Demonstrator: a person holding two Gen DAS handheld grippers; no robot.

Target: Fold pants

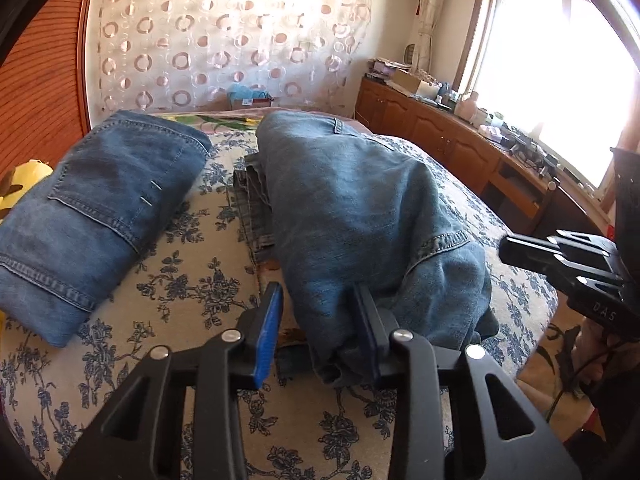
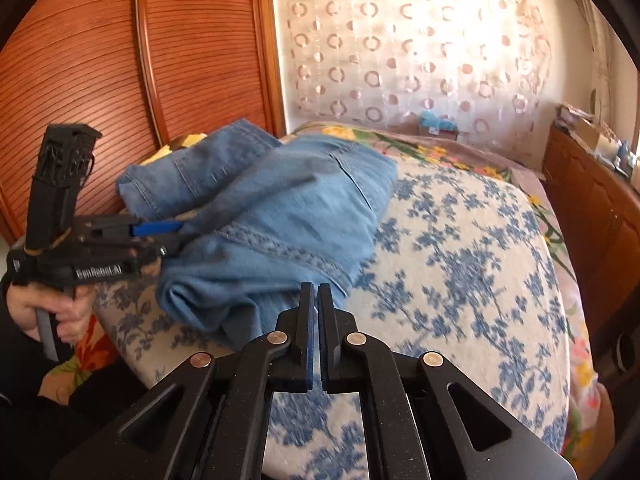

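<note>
Folding jeans (image 1: 360,208) lying mid-bed (image 2: 460,240), beside a folded pair (image 1: 92,216); left gripper (image 1: 316,320) part-spread, straddling the near hem, pads seemingly not yet pinching; right gripper (image 2: 314,312) pressed together, holding nothing; next, probably clamping hem, lifting over.

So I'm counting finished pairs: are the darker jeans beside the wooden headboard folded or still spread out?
Folded. The darker jeans lie as a compact rectangle on the floral bedspread, back pocket up, layers stacked at the near edge.
</note>
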